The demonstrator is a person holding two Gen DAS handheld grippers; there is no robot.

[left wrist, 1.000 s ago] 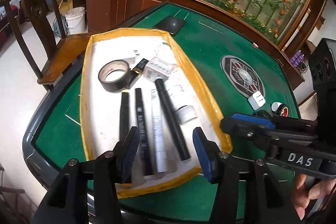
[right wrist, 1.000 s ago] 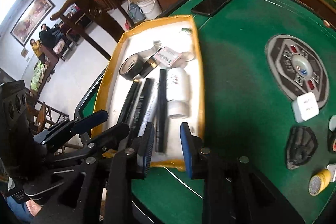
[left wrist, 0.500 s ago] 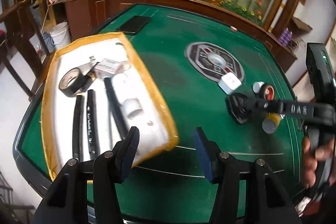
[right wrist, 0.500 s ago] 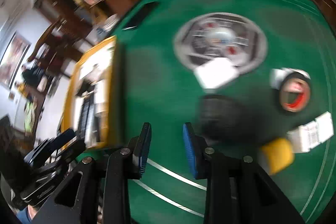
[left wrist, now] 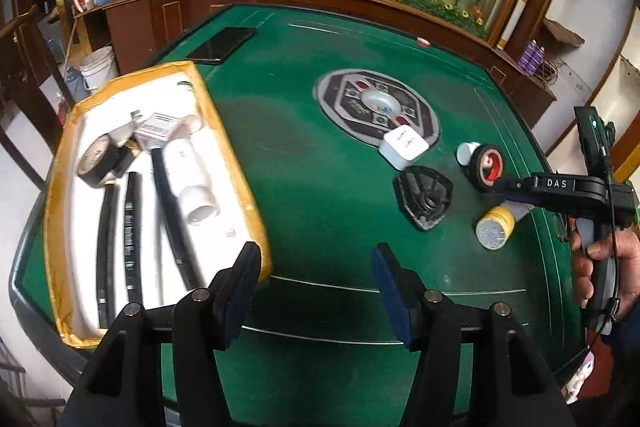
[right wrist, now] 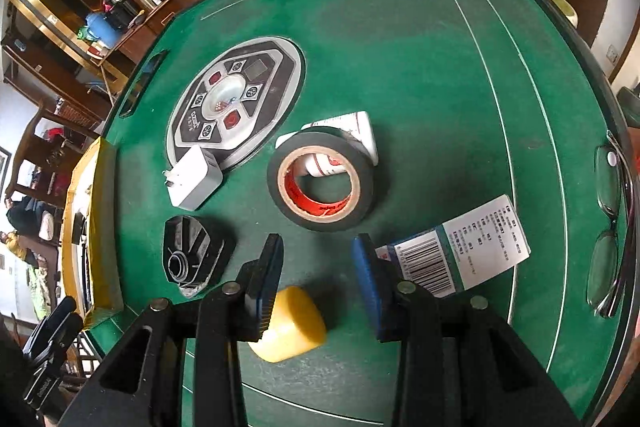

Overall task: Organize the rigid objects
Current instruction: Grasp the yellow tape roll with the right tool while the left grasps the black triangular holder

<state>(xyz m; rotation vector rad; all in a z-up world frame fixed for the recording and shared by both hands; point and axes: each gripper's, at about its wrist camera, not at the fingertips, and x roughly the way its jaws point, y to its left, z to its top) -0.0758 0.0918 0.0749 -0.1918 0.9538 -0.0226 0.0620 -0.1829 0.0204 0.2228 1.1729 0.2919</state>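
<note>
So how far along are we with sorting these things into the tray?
Partly done. The yellow-rimmed tray already holds a tape roll, black sticks and a white tube. Nothing is gripped: the right gripper is opening above the yellow cylinder, and the left gripper is empty, also opening. Left on the felt: white charger, black triangular part, red-cored tape, barcode box.

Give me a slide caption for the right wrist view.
Right gripper, jaws opening and empty, above a yellow cylinder near black tape roll on green table.
</note>
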